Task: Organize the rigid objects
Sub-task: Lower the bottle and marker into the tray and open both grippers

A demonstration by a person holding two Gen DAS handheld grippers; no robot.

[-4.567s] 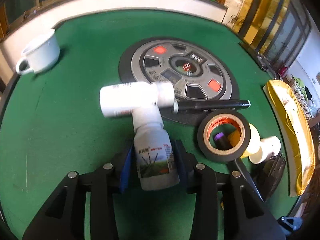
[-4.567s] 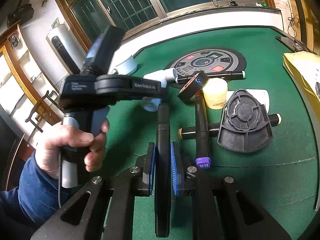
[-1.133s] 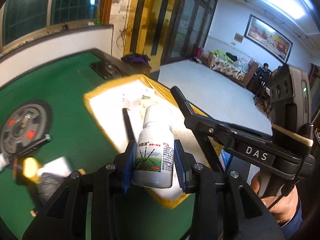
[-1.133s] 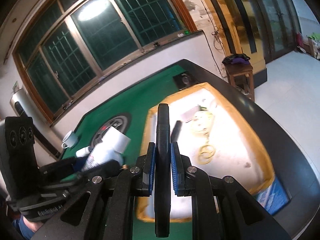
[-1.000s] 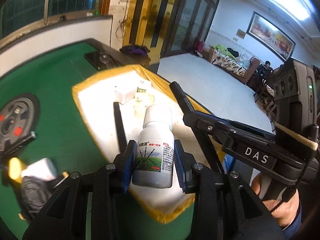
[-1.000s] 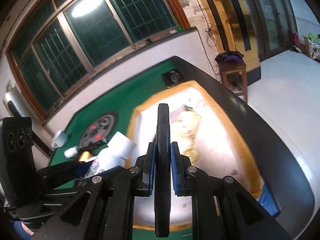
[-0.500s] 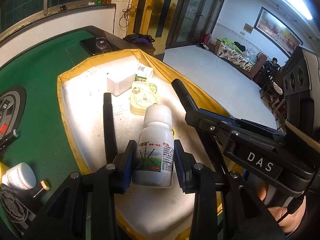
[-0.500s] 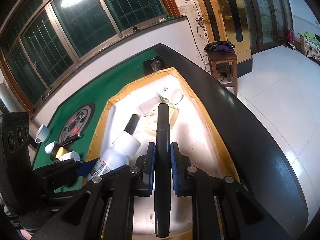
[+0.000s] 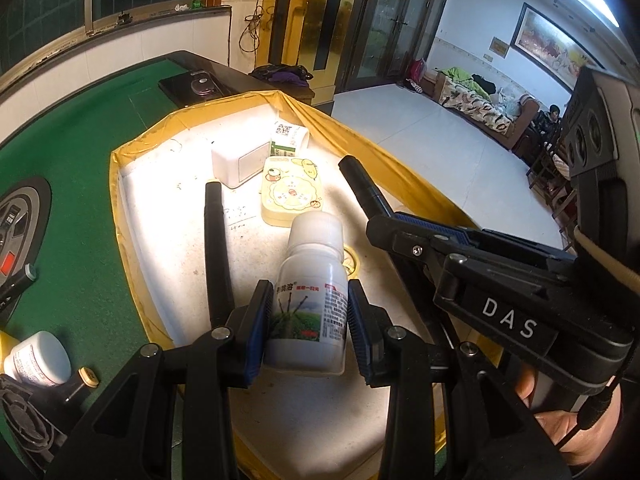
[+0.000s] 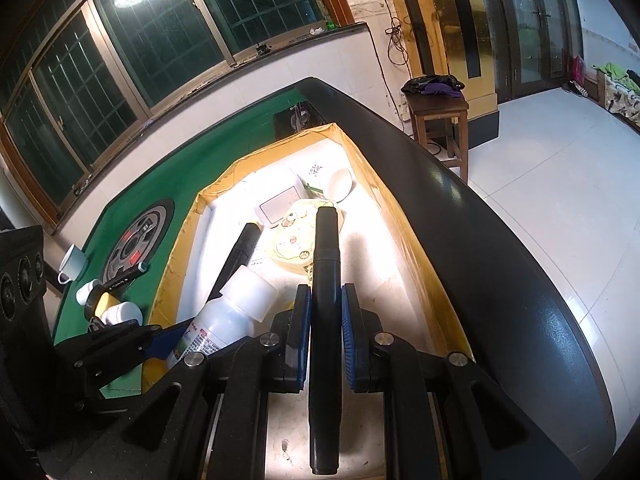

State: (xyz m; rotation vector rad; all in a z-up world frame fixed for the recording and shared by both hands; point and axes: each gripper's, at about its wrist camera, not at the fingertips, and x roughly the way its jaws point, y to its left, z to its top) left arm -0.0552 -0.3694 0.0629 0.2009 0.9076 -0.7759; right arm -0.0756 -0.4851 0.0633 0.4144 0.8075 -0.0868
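Both my hand-held grippers now hover over the tray (image 9: 132,216), left hand-held gripper (image 9: 307,322) clamping the bottle (image 9: 310,300), right hand-held gripper (image 10: 325,330) clamping the marker (image 10: 326,280); dropped from here, the bottle may roll.

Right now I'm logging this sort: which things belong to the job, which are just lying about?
Job:
- white bottle, in left tool
- black marker, in right tool
- yellow-edged tray

Lying about:
- round dial panel
- mug
- wooden stool

bottle (image 9: 308,300), marker (image 10: 325,280) now over box (image 9: 120,184)
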